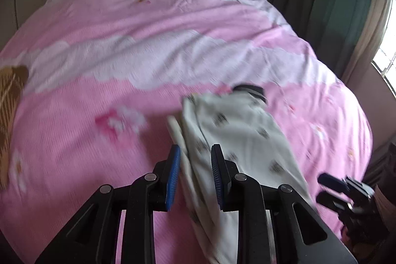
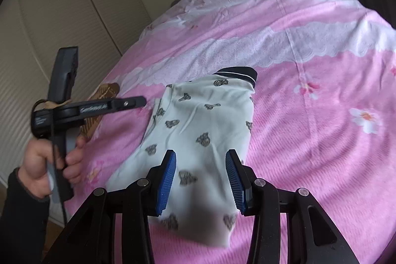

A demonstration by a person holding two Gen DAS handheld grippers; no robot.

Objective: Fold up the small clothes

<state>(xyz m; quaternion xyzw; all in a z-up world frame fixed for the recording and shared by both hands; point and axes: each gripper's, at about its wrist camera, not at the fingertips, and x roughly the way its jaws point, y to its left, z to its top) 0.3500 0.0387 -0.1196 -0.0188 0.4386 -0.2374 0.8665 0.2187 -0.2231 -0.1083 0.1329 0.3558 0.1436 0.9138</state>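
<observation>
A small white garment (image 2: 198, 120) with dark printed figures and a dark striped collar (image 2: 237, 72) lies folded lengthwise on the pink bed; it also shows in the left wrist view (image 1: 237, 130). My left gripper (image 1: 195, 160) is open, its blue pads either side of the garment's near left edge. My right gripper (image 2: 200, 167) is open just above the garment's near end, holding nothing. The left gripper also shows from the side in the right wrist view (image 2: 142, 101), held in a hand beside the garment's left edge. The right gripper shows at the right edge of the left wrist view (image 1: 329, 187).
The pink and white flowered bedcover (image 2: 309, 140) spreads all around. A brown patterned item (image 1: 10, 100) lies at the bed's left side. A cupboard with slatted doors (image 2: 61, 16) stands left of the bed. Green curtains (image 1: 329, 4) and a window are at the right.
</observation>
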